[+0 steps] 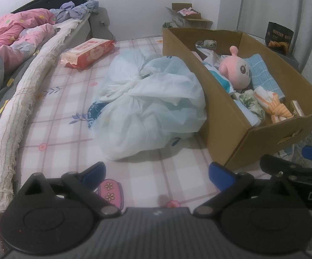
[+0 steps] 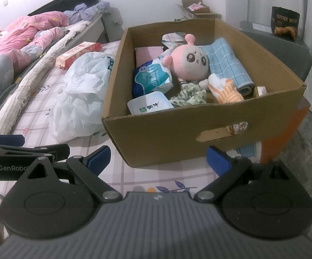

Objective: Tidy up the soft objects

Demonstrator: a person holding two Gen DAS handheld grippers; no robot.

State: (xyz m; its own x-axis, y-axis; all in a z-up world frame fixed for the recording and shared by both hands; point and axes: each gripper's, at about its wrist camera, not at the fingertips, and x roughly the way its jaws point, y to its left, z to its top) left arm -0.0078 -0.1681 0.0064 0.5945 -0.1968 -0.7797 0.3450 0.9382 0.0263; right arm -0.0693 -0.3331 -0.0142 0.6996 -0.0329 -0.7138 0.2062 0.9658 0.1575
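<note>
Nearest in each view, a pair of blue-tipped fingers is seen spread wide apart with nothing between them: the left gripper (image 1: 157, 174) is held low over the checked floral bed sheet (image 1: 73, 116), and the right gripper (image 2: 158, 159) is held just in front of the cardboard box (image 2: 171, 133), touching nothing. In the right wrist view the left gripper (image 2: 15, 149) is also seen, left of the box's near wall.

Just left of the box, touching its side, a crumpled pale-blue plastic bag (image 1: 149, 103) is seen lying knotted on the sheet. Inside the box, soft things are packed loosely: two tissue packs (image 2: 151, 79) at the left, a green floral scrunchie (image 2: 190, 95) in the middle near the front wall, an orange-striped cloth toy (image 2: 225, 90) to its right, and a round pink-and-grey plush doll (image 2: 190, 62) propped at the centre. A rolled light-blue towel (image 2: 227, 64) is laid along the right side, and a pink cloth (image 2: 148, 52) is tucked at the back left.

The tissue packs' printing and the pink cloth are shown clearly only in the right wrist view; the bag's knot is shown only in the left wrist view.

Beyond the bag, left of the box, a red wet-wipe pack (image 1: 86, 52) is seen on the sheet, with a pink quilt (image 1: 15, 32) further left. Behind the box, a black butter-bread bag (image 2: 285, 23) is seen standing.
</note>
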